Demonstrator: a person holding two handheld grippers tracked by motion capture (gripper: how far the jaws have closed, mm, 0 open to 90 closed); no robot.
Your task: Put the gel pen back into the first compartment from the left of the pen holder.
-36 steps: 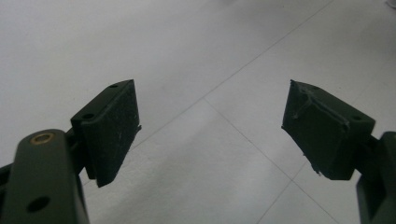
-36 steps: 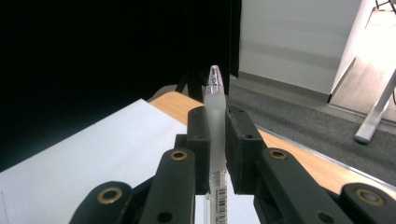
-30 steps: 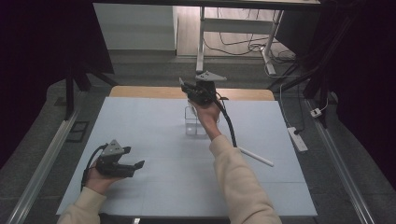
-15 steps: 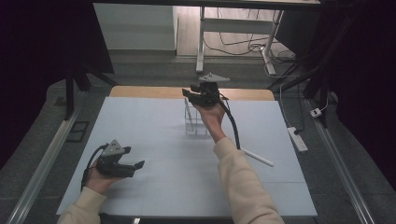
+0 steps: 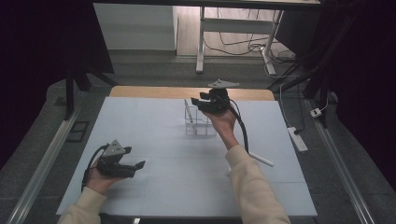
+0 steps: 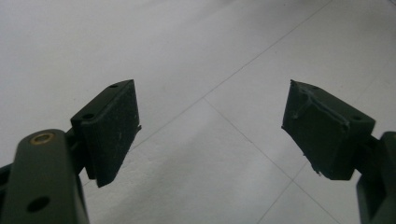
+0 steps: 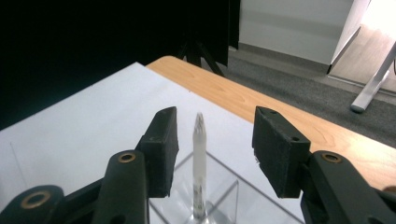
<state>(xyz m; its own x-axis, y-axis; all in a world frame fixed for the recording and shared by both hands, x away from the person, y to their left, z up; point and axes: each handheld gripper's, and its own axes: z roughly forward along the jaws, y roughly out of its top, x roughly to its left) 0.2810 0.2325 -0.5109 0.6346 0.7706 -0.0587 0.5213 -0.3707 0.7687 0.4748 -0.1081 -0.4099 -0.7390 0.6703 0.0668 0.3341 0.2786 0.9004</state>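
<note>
High view: the right tongs (image 5: pixel 201 103) hover open over a clear square holder (image 5: pixel 198 122) with a thin pale tube (image 5: pixel 188 111) leaning in it; a second tube (image 5: pixel 259 159) lies well behind them.

Left gripper view: the left tongs (image 6: pixel 210 126) gape empty over the matte, seamed surface (image 6: pixel 196 51).

Right gripper view: the smooth glassy tube (image 7: pixel 200 163) stands between the rubbery pads (image 7: pixel 163 149), untouched. An off-centre squeeze could tip the light holder (image 7: pixel 224 196) or let the slick tube slip.
</note>
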